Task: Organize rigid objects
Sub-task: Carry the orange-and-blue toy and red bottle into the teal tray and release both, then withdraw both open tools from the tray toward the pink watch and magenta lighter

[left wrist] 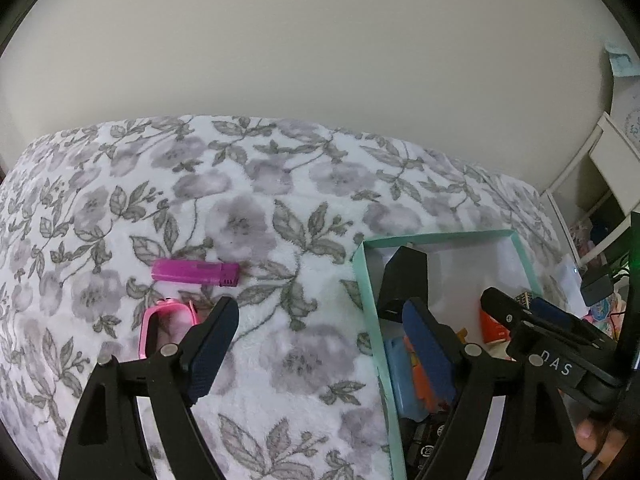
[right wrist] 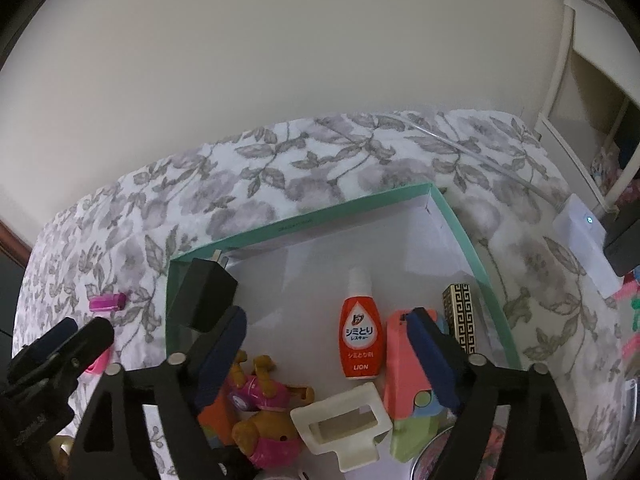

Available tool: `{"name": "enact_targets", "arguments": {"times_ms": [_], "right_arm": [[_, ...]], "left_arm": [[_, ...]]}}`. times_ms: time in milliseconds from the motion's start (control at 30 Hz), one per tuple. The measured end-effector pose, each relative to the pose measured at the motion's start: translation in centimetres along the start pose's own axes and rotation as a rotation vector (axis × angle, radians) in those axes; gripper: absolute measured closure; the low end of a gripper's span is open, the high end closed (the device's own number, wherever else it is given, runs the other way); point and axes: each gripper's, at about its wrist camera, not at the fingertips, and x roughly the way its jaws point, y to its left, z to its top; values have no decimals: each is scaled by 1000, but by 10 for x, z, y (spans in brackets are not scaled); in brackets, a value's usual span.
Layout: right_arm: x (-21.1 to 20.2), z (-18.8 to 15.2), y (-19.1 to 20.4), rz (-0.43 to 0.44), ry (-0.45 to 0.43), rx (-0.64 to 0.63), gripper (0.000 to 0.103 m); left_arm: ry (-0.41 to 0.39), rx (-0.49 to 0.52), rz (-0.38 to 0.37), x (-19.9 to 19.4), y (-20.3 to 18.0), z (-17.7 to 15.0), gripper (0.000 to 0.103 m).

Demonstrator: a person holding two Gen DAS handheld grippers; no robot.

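Observation:
A teal-rimmed box (right wrist: 472, 252) (left wrist: 365, 276) lies on a floral blanket. In it are a black charger (right wrist: 206, 298), an orange LION bottle (right wrist: 359, 338), a patterned gold-black box (right wrist: 460, 316), a pink and green toy (right wrist: 408, 384), a cream plastic clip (right wrist: 340, 428) and a brown toy dog (right wrist: 260, 416). On the blanket left of the box lie a magenta lighter (left wrist: 196, 272) (right wrist: 107, 302) and a pink ring-shaped piece (left wrist: 168, 320). My left gripper (left wrist: 320, 344) is open and empty, straddling the box's left wall. My right gripper (right wrist: 330, 344) is open and empty over the box.
The floral blanket (left wrist: 280, 184) covers the bed up to a plain wall. A white shelf unit (right wrist: 592, 92) stands at the right. A white device with a lit dot (right wrist: 580, 236) and a cable lie right of the box.

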Motion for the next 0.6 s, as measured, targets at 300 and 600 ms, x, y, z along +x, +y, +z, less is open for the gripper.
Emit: {"name": "enact_targets", "arguments": {"times_ms": [300,600], "right_arm": [[-2,1,-2,-17,-27,4,3],[-1,1,2,-38,-33,-16,0]], "left_arm": [[6,-22,49,7,10,-1,18],[8,-45,86,11,19,-2,0]]}}
